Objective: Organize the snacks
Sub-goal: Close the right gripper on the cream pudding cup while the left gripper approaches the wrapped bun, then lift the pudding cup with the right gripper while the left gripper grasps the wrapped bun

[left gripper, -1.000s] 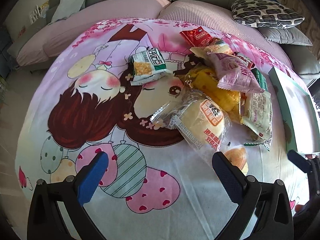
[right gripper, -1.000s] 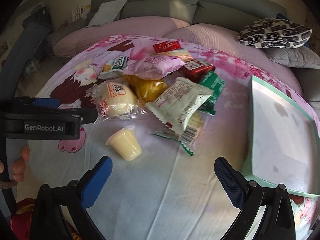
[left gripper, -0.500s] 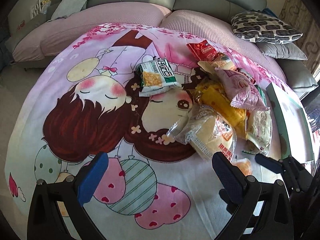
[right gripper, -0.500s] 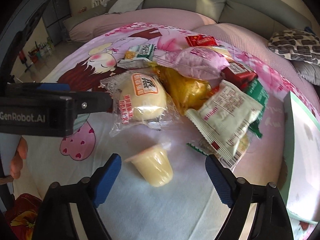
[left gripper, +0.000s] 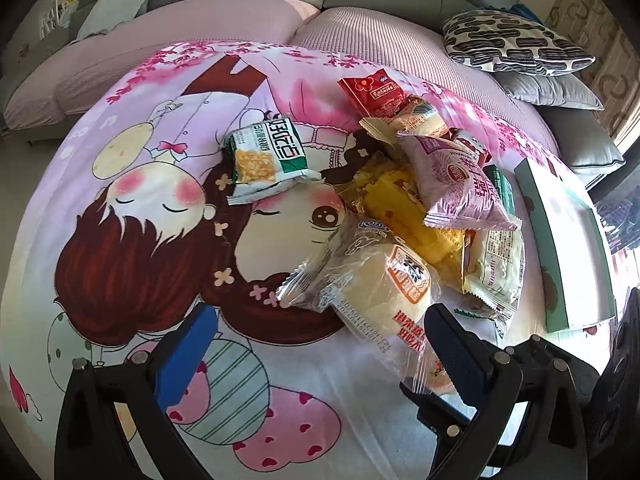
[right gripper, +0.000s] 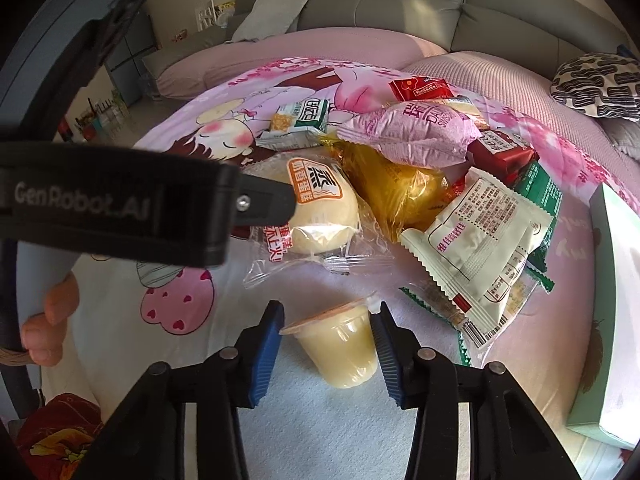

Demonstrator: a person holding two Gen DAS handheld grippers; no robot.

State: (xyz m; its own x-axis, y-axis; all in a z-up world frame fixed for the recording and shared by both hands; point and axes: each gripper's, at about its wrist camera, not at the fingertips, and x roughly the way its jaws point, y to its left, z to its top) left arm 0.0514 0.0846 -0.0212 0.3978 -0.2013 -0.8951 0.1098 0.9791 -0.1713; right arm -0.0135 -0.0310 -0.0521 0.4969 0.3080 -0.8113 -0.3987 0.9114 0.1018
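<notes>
Right gripper (right gripper: pixel 327 342): jaws closing around a pale yellow jelly cup (right gripper: pixel 340 344) lying on its side on the cartoon-print cloth (right gripper: pixel 320 432), foil lid facing away; blue pads at the cup's flanks, contact not certain.

Left gripper (left gripper: pixel 320 344): jaws wide apart, holding nothing, poised over the cloth.

Clear-wrapped bun (right gripper: pixel 320 204): just beyond the cup, to its left; in the left wrist view its wrapper touches that claw's right finger.

Cream packet (right gripper: pixel 480 248): ahead and right of the right gripper, overlapping a yellow bag (right gripper: pixel 396 188).

Pink bag (right gripper: pixel 412 132), red packets, green-and-white cracker pack (right gripper: pixel 300 122): farther ahead in the pile.

Pale green tray (right gripper: pixel 612 300): far right.

Person's fingers (right gripper: pixel 52 320): left edge.
</notes>
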